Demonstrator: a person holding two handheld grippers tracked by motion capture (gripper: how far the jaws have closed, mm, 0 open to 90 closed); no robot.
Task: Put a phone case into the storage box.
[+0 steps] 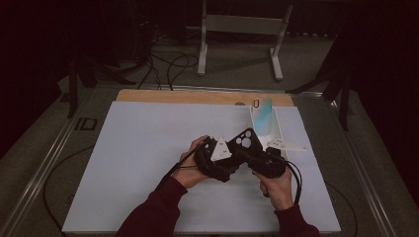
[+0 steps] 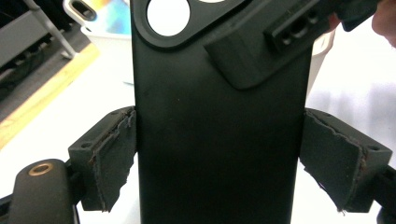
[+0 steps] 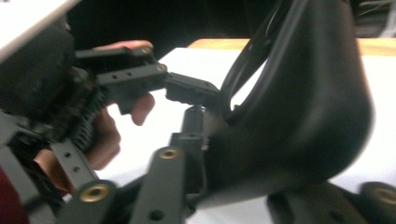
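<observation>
A black phone case [image 1: 245,139] with round camera holes hangs above the white table top, between both hands. My left gripper [image 1: 233,154] is shut on it: in the left gripper view its pads [image 2: 114,154] press the two long sides of the case [image 2: 219,140]. My right gripper [image 1: 254,152] comes in from the right and is shut on the case's upper edge; one of its fingers [image 2: 261,51] lies across that corner. The right gripper view has the curved case [image 3: 303,116] between that gripper's jaws [image 3: 233,182], with the left hand and its gripper [image 3: 121,74] beyond.
A white stand [image 1: 269,129] at the back right of the white board [image 1: 138,163] holds a phone with a pale blue back [image 1: 263,116]. A white three-cornered plate [image 1: 284,144] lies beside it. A wooden strip [image 1: 188,96] edges the far side. Cables lie on the floor.
</observation>
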